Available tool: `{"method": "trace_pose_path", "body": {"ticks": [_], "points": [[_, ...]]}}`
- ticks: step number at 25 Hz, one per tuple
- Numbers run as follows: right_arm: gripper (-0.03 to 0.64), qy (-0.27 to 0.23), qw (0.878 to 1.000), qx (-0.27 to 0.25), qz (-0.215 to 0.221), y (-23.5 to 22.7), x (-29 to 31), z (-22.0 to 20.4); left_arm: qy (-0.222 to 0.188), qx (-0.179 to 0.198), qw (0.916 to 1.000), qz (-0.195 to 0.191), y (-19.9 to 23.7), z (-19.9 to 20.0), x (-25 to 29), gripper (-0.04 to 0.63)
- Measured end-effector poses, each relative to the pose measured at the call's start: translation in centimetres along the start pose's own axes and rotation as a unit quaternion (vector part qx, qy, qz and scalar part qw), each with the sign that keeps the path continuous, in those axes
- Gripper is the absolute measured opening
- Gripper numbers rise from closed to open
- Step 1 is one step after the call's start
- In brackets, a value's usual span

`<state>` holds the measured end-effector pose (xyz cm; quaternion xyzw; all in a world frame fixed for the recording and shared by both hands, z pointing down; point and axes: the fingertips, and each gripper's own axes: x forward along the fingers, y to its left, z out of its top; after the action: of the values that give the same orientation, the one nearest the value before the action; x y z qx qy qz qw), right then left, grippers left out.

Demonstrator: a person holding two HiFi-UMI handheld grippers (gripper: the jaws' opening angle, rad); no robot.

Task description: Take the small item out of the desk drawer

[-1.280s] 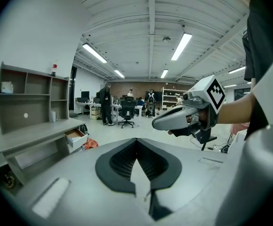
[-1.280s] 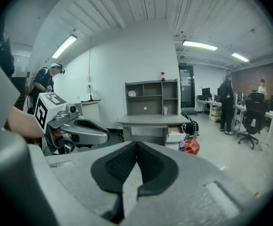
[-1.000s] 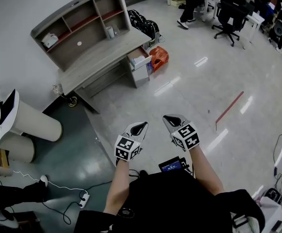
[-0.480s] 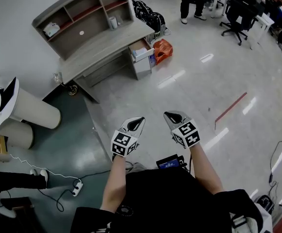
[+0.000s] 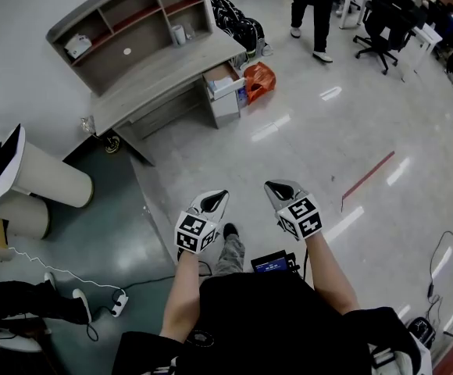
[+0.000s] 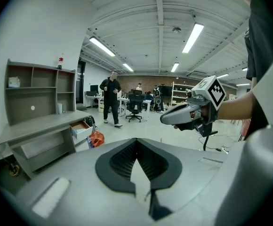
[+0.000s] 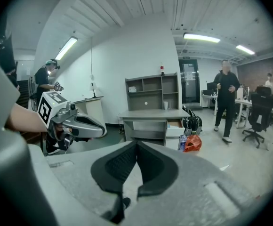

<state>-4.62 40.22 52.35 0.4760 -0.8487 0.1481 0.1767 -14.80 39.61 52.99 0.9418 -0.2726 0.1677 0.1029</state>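
Observation:
Far ahead stands the grey desk (image 5: pixel 164 73) with a shelf unit on top. Its drawer (image 5: pixel 225 80) at the right end is pulled open, with pale things inside; no single small item can be made out. The same desk (image 7: pixel 150 114) and open drawer (image 7: pixel 175 125) show in the right gripper view, and the drawer (image 6: pixel 81 126) in the left gripper view. My left gripper (image 5: pixel 219 197) and right gripper (image 5: pixel 278 187) are held side by side in front of my body, well short of the desk. Both are shut with nothing between the jaws.
An orange bag (image 5: pixel 259 80) lies on the floor beside the drawer, with black bags (image 5: pixel 238 30) behind it. A person (image 5: pixel 314 14) walks near the office chairs (image 5: pixel 379 26). White cylinders (image 5: pixel 47 182) stand at left. A power strip with its cable (image 5: pixel 117 307) lies on the floor.
The view has shifted a little toward the desk. The person at the back has walked to the right. A foot now shows between my forearms. Both grippers stay shut.

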Motion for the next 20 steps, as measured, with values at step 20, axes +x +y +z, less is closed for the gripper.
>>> {"method": "trace_pose_path", "body": {"ticks": [20], "points": [[-0.002, 0.022, 0.999, -0.007, -0.041, -7.4, 10.3, 6.0, -0.016, 0.004, 0.9989, -0.044, 12.3, 4.9, 8.2, 0.003]]}}
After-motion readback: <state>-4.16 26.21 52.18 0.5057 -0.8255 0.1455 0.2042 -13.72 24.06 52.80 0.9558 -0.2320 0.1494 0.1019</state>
